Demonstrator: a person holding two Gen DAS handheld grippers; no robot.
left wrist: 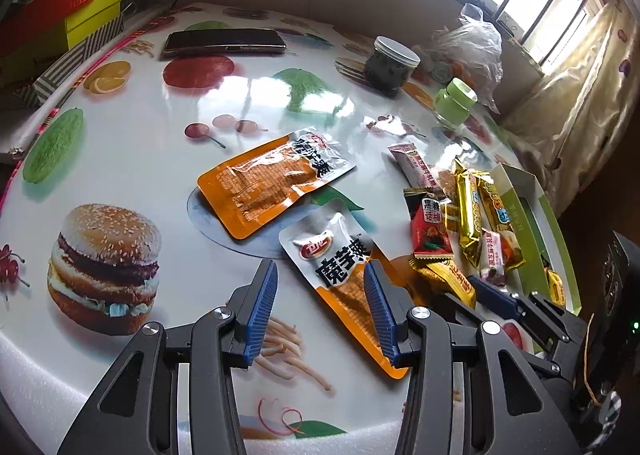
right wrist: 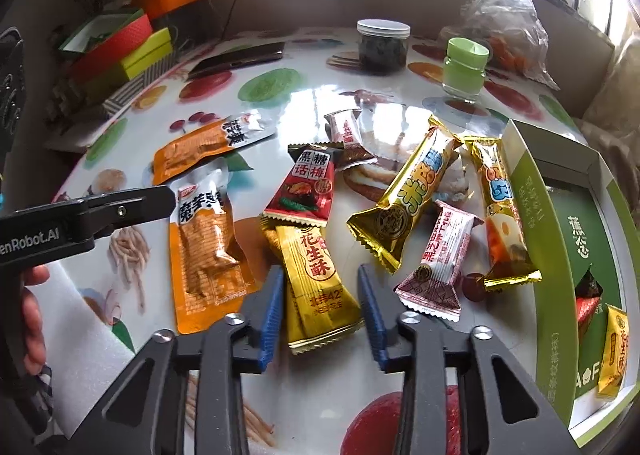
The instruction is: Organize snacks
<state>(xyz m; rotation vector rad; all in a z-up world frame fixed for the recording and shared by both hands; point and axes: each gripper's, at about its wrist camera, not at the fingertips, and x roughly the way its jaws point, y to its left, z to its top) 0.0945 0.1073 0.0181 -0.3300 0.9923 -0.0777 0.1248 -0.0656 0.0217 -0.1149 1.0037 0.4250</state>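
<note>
Here, low in the right wrist view, the right gripper (right wrist: 320,311) hovers with jaws apart around the yellow foil peanut-crisp packet (right wrist: 316,287) on the glossy fruit-printed desk (right wrist: 304,103). At right, the green cardboard box (right wrist: 556,239) holds another yellow packet (right wrist: 614,351). The left gripper (left wrist: 322,311), jaws apart, hangs over the silver-and-orange konjac pouch (left wrist: 340,267).
</note>
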